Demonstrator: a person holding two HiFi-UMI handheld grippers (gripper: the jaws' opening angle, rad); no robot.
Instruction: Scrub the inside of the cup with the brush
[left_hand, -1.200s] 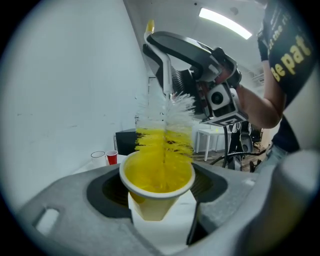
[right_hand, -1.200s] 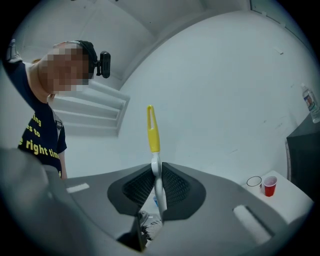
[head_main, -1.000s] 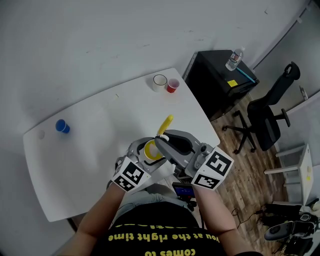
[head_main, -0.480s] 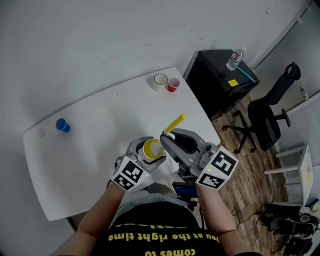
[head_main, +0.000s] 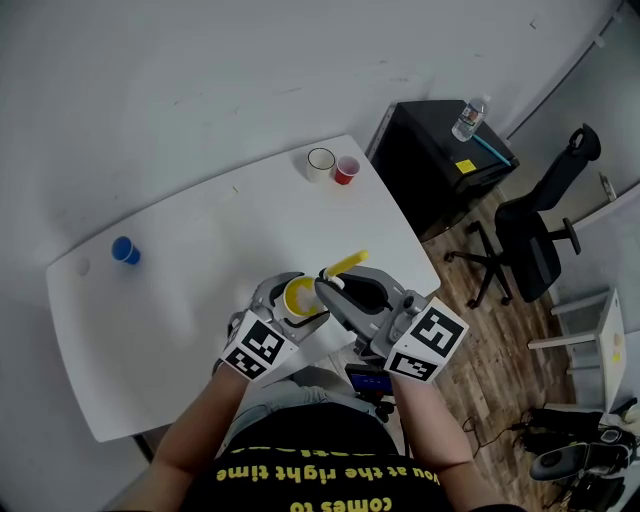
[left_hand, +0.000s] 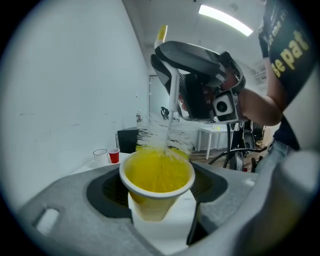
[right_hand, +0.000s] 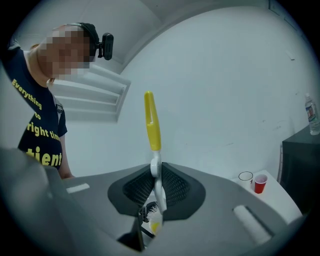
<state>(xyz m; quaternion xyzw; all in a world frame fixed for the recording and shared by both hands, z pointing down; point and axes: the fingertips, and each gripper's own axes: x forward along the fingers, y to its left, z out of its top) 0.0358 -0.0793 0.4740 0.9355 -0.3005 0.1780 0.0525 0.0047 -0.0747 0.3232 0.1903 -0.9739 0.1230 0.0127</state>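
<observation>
I look down on a white desk (head_main: 200, 240) from above my own two arms. My left gripper (left_hand: 159, 212) holds a yellow cup (left_hand: 157, 175) just over the desk's near edge, toward the near right corner. Its fingers stand wide and press on the cup's sides, with the mouth facing up and tipped a little toward the other gripper. My right gripper (right_hand: 156, 186) sits just beside the cup. Its fingers are almost together, pinching the white stem of the brush (right_hand: 152, 122). The brush's yellow handle sticks up past the fingers, while its white bristles (left_hand: 161, 141) reach into the cup's mouth at the far rim.

At the far right corner of the desk a white cup (head_main: 320, 164) and a red cup (head_main: 346, 170) stand touching. A blue cup (head_main: 124, 251) stands alone near the left edge. Off the right edge, on the floor, are a black cabinet (head_main: 440, 165) with a water bottle (head_main: 468, 118) on top and an office chair (head_main: 545, 235).
</observation>
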